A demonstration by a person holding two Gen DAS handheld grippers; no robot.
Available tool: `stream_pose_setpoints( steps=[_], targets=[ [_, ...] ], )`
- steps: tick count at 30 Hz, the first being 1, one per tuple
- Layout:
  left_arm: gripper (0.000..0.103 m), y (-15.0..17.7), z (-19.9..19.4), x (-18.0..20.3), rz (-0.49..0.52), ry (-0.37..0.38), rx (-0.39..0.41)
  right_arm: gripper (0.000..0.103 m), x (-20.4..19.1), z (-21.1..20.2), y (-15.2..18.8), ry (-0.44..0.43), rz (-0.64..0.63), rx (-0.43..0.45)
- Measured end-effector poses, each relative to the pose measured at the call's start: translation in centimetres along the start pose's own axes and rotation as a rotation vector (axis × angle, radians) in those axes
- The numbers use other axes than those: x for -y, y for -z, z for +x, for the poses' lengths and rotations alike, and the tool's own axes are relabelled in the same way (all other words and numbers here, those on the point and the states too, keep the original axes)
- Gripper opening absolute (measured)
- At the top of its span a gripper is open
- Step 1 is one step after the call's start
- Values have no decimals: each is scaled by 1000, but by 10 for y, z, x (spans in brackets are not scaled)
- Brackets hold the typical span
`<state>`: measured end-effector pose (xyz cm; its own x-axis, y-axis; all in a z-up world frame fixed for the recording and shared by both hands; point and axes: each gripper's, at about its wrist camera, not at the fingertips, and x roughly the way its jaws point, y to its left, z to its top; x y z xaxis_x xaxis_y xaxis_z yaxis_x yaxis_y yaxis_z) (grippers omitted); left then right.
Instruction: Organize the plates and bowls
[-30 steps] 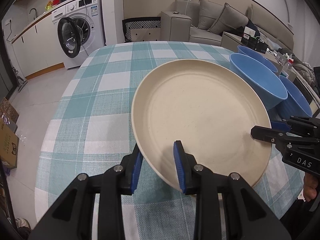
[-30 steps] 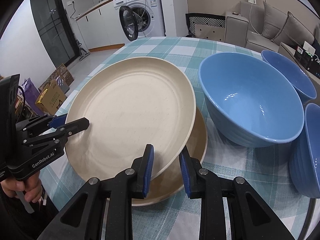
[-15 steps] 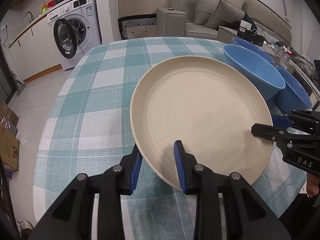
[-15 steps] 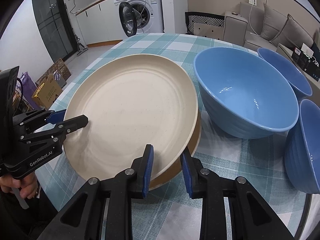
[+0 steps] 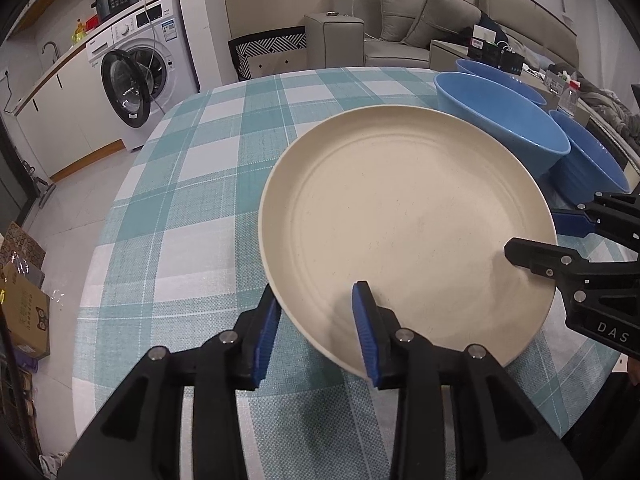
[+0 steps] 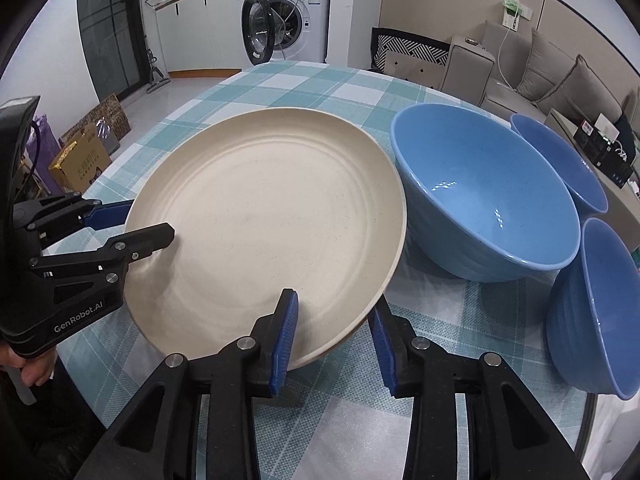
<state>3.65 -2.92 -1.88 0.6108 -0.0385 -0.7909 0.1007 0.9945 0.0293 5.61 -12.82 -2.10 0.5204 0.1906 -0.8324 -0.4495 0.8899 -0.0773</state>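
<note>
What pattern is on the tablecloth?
The tablecloth has a teal-and-white check pattern, shown best in the left wrist view.

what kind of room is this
Most likely an open-plan home: a dining table with a checked cloth, a washing machine set under a kitchen counter with a tap, and a grey sofa just behind the table.

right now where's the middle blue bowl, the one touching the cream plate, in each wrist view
Left wrist view: the blue bowl sits upper right, behind the cream plate, with another bowl behind it and one to its right.
Right wrist view: the same bowl is right of centre, directly right of the plate.
Shared landmark: the washing machine with its door open, beyond the table.
</note>
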Motion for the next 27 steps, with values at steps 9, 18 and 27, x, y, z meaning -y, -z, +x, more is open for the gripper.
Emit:
stream_pose_setpoints(
  steps=[9,18,27],
  targets=[
    [40,1,4,2,23,-7,-17,49,-4,3,0,3,-21,5],
    [45,2,5,4,37,-2,-24,53,-5,11,2,34,-32,-6],
    [46,1,8,3,34,4,-29,62,-8,18,4,34,-47,-14]
  ],
)
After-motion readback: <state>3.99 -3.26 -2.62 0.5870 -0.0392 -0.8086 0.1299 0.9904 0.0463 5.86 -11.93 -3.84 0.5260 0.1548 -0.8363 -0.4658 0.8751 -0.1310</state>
